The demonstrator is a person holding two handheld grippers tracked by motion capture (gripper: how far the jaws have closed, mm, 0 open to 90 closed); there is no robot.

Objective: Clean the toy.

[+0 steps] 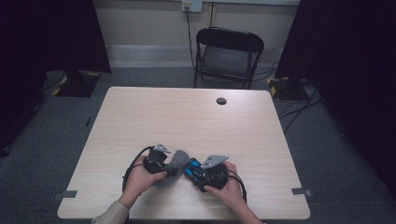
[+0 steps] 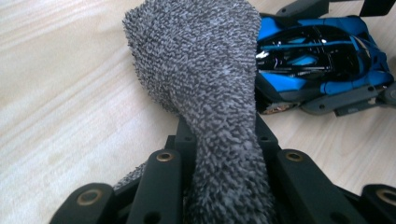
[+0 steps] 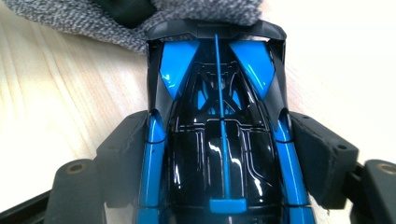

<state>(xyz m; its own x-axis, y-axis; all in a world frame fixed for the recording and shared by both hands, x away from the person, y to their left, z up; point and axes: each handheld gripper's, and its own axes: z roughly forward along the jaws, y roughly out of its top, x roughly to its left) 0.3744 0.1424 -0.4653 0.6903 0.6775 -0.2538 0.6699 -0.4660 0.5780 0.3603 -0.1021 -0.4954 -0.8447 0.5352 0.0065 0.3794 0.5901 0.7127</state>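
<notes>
Left gripper [image 1: 164,164] clamped on grey terry cloth [image 2: 205,84], jaws pressed together around a bunched fold, free end fanned out beyond the tips. Pinched low so loose fabric forms a soft pad for wiping, probably.

Right gripper [image 1: 198,171] closed on toy car [image 3: 217,140], one jaw on each flank, pads against the blue side sills. Held by the sides so roof and tail stay exposed to the cloth, likely; also keeps the car from rolling on the table [image 1: 201,116].

Positions relative to the car: cloth just beside and touching its black tail edge, seen in the right gripper view; left gripper on the far side of the cloth from the car; both hands at the table's near edge, car between them and just right of the cloth in the high view.

Judgement: wiping in hand, cloth at the tail end. Risk: glossy body slipping from side grip under wipe pressure.
</notes>
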